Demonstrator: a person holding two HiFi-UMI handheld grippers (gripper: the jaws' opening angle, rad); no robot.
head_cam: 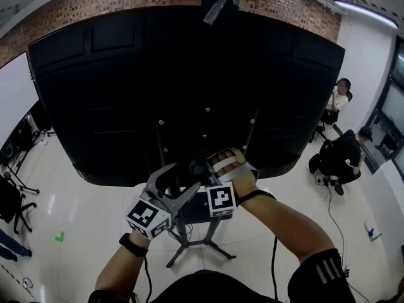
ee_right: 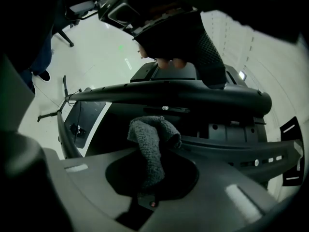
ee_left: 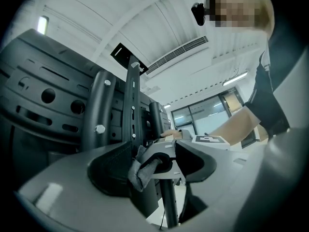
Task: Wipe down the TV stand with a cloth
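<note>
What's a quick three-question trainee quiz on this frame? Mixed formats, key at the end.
1. Multiple choice: what is the right hand-held gripper holding? A) a sponge B) a grey cloth C) nothing
2. True or false: the head view shows the TV from its screen side.
3. Fill in: the left hand-held gripper has its jaws ____ (apart or together).

Key: 1 B. 2 false, it shows the back. 3 apart.

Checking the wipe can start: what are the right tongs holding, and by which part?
A grey cloth, pinched at its lower end between the right tongs; its free upper end flops over.
</note>
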